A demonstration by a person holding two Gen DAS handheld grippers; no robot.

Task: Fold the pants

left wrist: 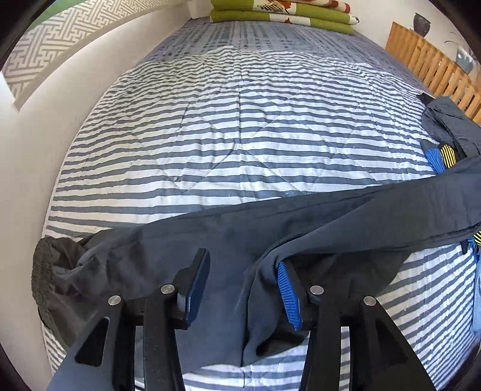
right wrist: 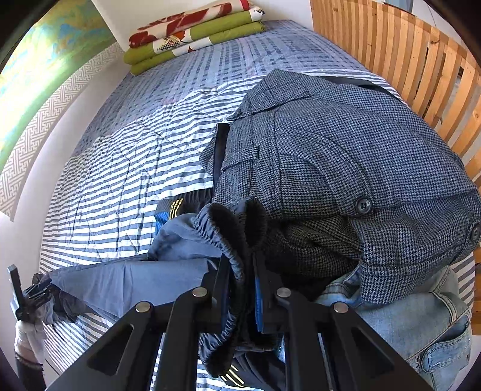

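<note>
We saw thin dark pants lying on the quilted striped bedspread, long axis running from 9 to 3 o'clock in the left view, one elastic cuff at the 9 end. Our left gripper stood apart over the legs. Our right gripper was clamped on the gathered waistband, beside a houndstooth coat over jeans. Open bedspread stretched toward folded blankets at 12 o'clock.

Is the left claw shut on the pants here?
No: in the left wrist view the left claw stands open, its fingers spread apart over the dark pants lying on the striped bed cover.
</note>
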